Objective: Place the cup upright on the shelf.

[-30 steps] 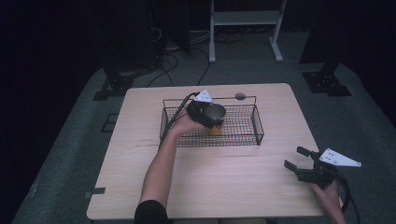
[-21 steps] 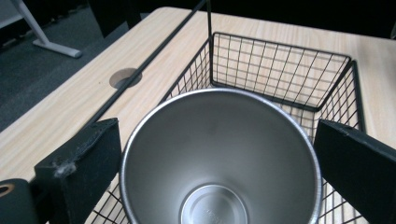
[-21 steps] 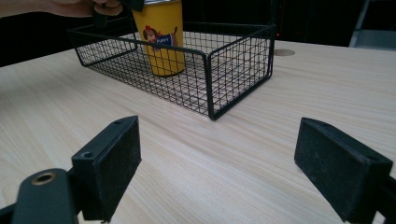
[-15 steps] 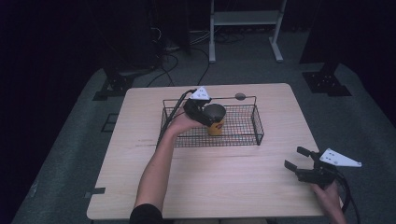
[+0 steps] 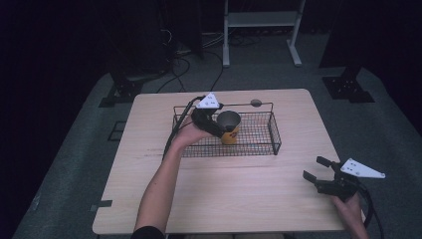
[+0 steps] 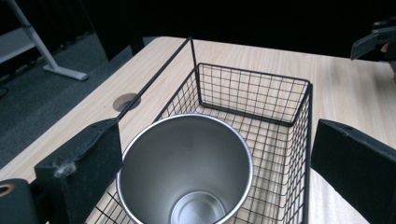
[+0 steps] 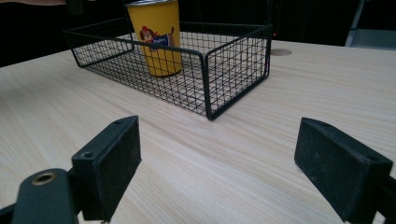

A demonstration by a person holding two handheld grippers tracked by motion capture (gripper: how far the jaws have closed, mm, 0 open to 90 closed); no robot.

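Cup point(image 5: 230, 127) standing upright inside the wire basket point(image 5: 268, 130), toward its left half, on the desk point(image 5: 239, 194). Yellow outside with a cartoon print, bare steel inside — that reads as a light, stiff metal tumbler, smooth-walled and likely a bit slippery, not fragile, though it would tip easily if nudged at the rim. Best hold looks like a squeeze across the wall just under the rim, or pads either side of the body.

Left gripper point(image 5: 211, 121) sits right at the cup, and in the left gripper view its jaws stand wide apart, one pad just beside the rim point(image 6: 186, 164), the other well clear, so nothing is clamped. Right gripper point(image 5: 321, 175) waits well apart at the desk's near right corner, jaws spread, empty.

Compared with a second ago, the left gripper has eased leftward off the cup's top, so the open mouth now shows from above. Cup and right gripper haven't budged.
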